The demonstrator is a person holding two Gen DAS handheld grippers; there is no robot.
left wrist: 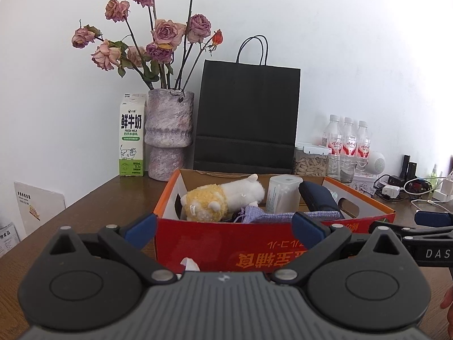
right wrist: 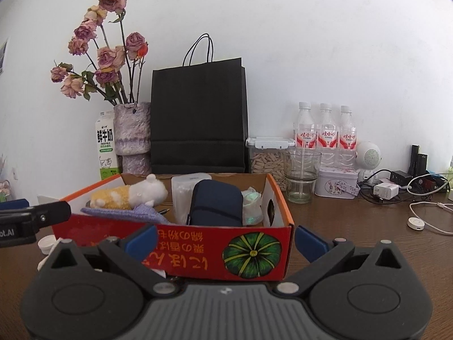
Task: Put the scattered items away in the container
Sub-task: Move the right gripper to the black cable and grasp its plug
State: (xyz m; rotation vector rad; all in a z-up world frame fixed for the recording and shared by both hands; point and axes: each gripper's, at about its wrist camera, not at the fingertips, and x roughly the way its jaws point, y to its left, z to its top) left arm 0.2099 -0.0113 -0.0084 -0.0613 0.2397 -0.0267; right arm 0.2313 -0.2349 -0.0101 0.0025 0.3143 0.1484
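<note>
Most of the tidying looks done: the red cardboard box [right wrist: 181, 252] sits on the brown worktop [right wrist: 354, 226] and already holds a yellow-and-white plush toy [left wrist: 223, 198], a translucent cotton-swab tub [left wrist: 283, 194], a navy zip pouch [right wrist: 216, 204], a lilac knitted cloth [right wrist: 127, 214] and a pale crinkled packet [right wrist: 252, 201] in its 3 o'clock corner as the right wrist view shows it. What appears left lies outside the box on the worktop: a white crumpled tissue [left wrist: 189, 263] just in front of the near wall in the left wrist view, and a small round white lid [right wrist: 48, 242] at about 9 o'clock of the box in the right wrist view; both are partly hidden by gripper bodies, so I cannot say whether more remains. The left gripper [left wrist: 225, 226] hangs in front of the box with its blue-padded jaws spread wide and nothing between them; the right gripper [right wrist: 226, 239] is likewise wide open and empty, facing the pumpkin print on the near wall. The box's long axis runs roughly from 9 to 3 o'clock across both views, its open top upward. The plush toy lies on its side along that same axis, its yellow end toward 9 o'clock.
</note>
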